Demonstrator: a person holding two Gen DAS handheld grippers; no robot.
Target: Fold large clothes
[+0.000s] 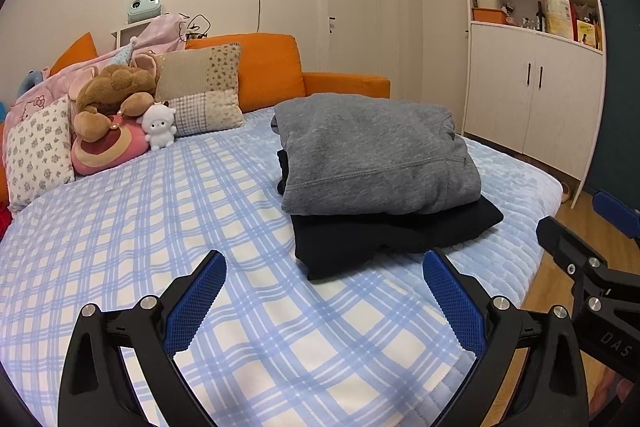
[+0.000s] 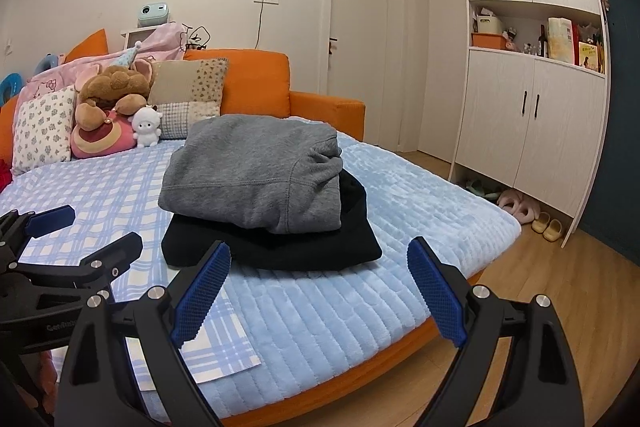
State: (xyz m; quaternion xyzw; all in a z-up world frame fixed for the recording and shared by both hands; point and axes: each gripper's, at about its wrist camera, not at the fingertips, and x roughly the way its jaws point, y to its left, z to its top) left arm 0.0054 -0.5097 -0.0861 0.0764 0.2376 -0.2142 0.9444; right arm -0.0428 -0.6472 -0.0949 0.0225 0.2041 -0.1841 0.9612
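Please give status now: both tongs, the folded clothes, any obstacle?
Left tongs open, empty. Right tongs open, empty. Grey sweater folded, stacked on black garment on bed. Nothing between tongs and stack.

Orange sofa bed (image 1: 264,67) with blue plaid sheet (image 1: 160,227); patchwork cushion (image 1: 200,89), brown plush bear (image 1: 114,95), white plush lamb (image 1: 159,125). White cabinet (image 2: 528,131); slippers (image 2: 548,227) beneath.

You have a folded grey sweatshirt (image 1: 368,151) (image 2: 256,175) lying flat on top of a folded black garment (image 1: 384,239) (image 2: 280,247). The black one sticks out beneath it along the near edge. Both rest stacked on the bed.
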